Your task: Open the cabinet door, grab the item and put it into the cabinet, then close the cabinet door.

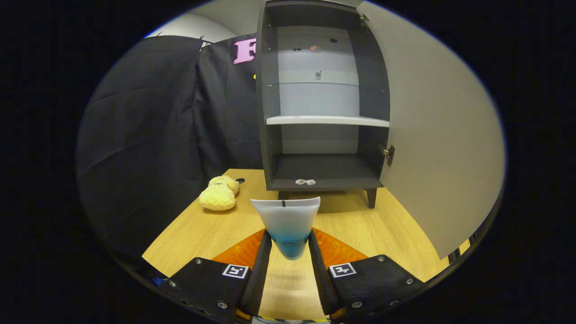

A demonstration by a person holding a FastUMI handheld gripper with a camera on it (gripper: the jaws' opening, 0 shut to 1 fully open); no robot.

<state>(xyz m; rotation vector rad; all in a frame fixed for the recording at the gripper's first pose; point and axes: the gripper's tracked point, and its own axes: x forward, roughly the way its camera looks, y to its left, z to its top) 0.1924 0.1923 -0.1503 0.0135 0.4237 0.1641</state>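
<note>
No legible txt, nos. or brand names.

Signs w/o readable chars.: two square black-and-white coded markers, one (236,271) on the left finger block of the gripper (290,238), the other (342,270) on the right block.

Two small pale stickers (305,182) sit side by side on the front edge of the bottom board of the cabinet (265,112); print too small to read.

The tube (288,220), pinched between both fingers, flat end fwd.: any print on it is illegible.
</note>
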